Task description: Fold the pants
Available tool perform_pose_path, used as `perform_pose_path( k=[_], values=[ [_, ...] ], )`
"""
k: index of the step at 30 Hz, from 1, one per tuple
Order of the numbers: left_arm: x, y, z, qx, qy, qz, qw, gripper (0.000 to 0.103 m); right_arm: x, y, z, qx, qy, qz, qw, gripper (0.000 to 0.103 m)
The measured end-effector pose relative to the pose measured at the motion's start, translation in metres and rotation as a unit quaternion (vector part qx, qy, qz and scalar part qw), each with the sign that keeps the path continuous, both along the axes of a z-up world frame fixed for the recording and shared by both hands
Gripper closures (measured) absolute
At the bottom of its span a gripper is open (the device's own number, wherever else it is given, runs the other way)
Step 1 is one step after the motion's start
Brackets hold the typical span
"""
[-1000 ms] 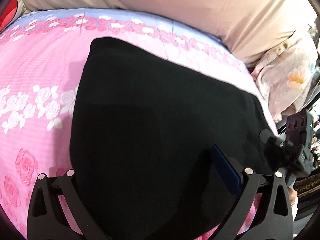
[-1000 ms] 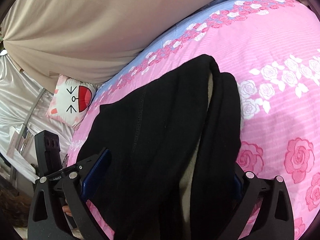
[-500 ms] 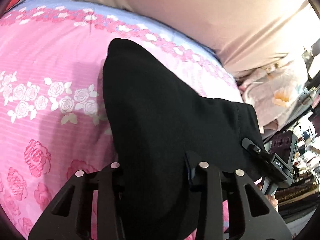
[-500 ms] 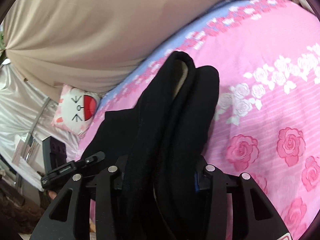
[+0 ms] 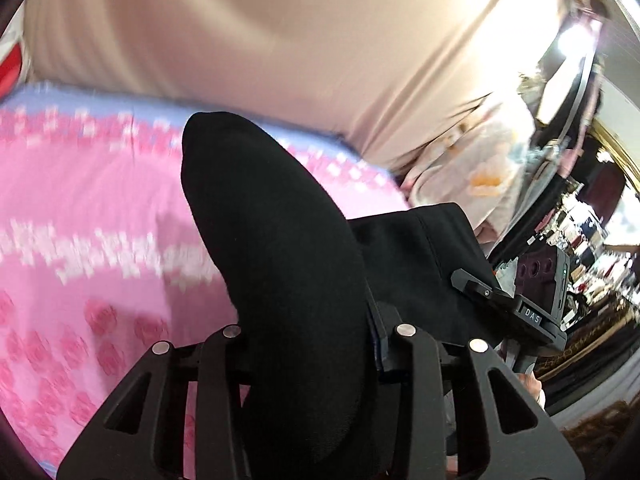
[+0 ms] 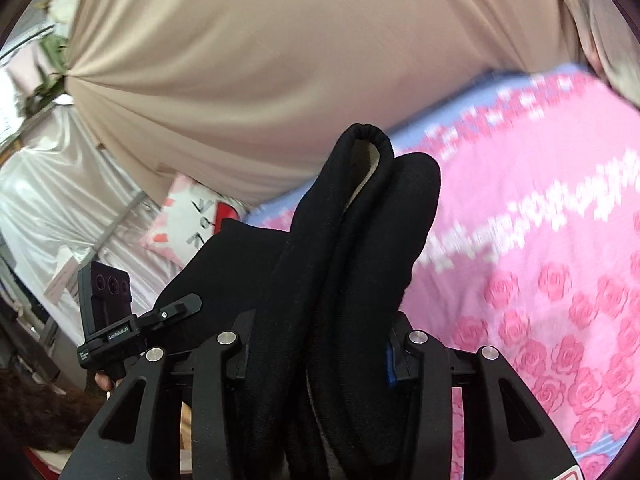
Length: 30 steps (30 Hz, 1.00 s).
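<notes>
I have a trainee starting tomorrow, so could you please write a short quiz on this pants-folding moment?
1. True or false: the left tongs stand open and empty.
2. What lies under the black pants?
A. a bare wooden table
B. a pink rose-print bedspread
C. a green carpet
3. Fill in: the right tongs are clamped on a bunched fold of the ____.

Key
1. False: the left tongs have just closed and now grip the black cloth.
2. B
3. pants; a pale lining shows inside the fold in the right wrist view.
</notes>
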<state>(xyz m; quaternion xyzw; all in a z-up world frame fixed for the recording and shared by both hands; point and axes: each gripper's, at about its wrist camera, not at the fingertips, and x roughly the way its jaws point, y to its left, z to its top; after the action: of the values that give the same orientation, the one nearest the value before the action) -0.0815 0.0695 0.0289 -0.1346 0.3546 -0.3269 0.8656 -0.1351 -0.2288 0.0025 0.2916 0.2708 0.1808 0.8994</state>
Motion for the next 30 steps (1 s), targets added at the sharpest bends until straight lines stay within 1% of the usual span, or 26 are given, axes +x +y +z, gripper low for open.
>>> perform_pose_path(
  k=[2, 3, 4, 6, 9, 12, 16, 18, 21, 23, 25, 26, 28, 30],
  values=[
    [-0.009, -0.001, 0.023, 0.005, -0.043, -0.001, 0.9991, 0.069, -0.006, 0.002, 0.022, -0.009, -0.034, -0.001, 0.999, 0.062],
    [-0.012, -0.002, 0.036, 0.011, -0.071, 0.000, 0.9974, 0.069, -0.007, 0.003, 0.034, -0.016, -0.051, -0.001, 0.999, 0.062],
    [-0.014, -0.003, 0.044, 0.015, -0.089, 0.000, 0.9959, 0.069, -0.007, 0.004, 0.043, -0.021, -0.064, -0.001, 0.998, 0.062],
    [-0.015, -0.007, 0.067, 0.026, -0.137, 0.004, 0.9902, 0.068, -0.006, 0.004, 0.064, -0.035, -0.096, -0.003, 0.995, 0.062],
    [-0.007, -0.015, 0.094, 0.040, -0.193, 0.013, 0.9803, 0.068, -0.001, 0.006, 0.097, -0.063, -0.145, -0.010, 0.987, 0.062],
    [0.008, -0.021, 0.112, 0.052, -0.235, 0.030, 0.9701, 0.068, 0.018, 0.005, 0.125, -0.087, -0.184, -0.017, 0.979, 0.062],
    [0.036, -0.027, 0.125, 0.054, -0.268, 0.051, 0.9606, 0.067, 0.051, 0.000, 0.145, -0.101, -0.209, -0.028, 0.972, 0.062],
    [0.053, -0.032, 0.129, 0.061, -0.289, 0.067, 0.9531, 0.067, 0.072, -0.004, 0.150, -0.097, -0.216, -0.030, 0.971, 0.062],
    [0.077, -0.035, 0.130, 0.070, -0.301, 0.078, 0.9478, 0.066, 0.103, -0.011, 0.151, -0.088, -0.226, -0.033, 0.970, 0.062],
    [0.101, -0.038, 0.127, 0.074, -0.299, 0.087, 0.9474, 0.065, 0.126, -0.016, 0.146, -0.083, -0.225, -0.033, 0.970, 0.062],
    [0.129, -0.042, 0.117, 0.085, -0.294, 0.100, 0.9468, 0.064, 0.152, -0.025, 0.135, -0.071, -0.217, -0.033, 0.973, 0.062],
    [0.141, -0.044, 0.110, 0.090, -0.291, 0.104, 0.9470, 0.064, 0.165, -0.030, 0.128, -0.063, -0.212, -0.032, 0.975, 0.062],
    [0.173, -0.048, 0.090, 0.098, -0.274, 0.113, 0.9501, 0.064, 0.191, -0.038, 0.110, -0.048, -0.196, -0.034, 0.979, 0.062],
    [0.196, -0.051, 0.072, 0.106, -0.255, 0.117, 0.9539, 0.064, 0.219, -0.045, 0.088, -0.032, -0.167, -0.036, 0.985, 0.062]
  ],
)
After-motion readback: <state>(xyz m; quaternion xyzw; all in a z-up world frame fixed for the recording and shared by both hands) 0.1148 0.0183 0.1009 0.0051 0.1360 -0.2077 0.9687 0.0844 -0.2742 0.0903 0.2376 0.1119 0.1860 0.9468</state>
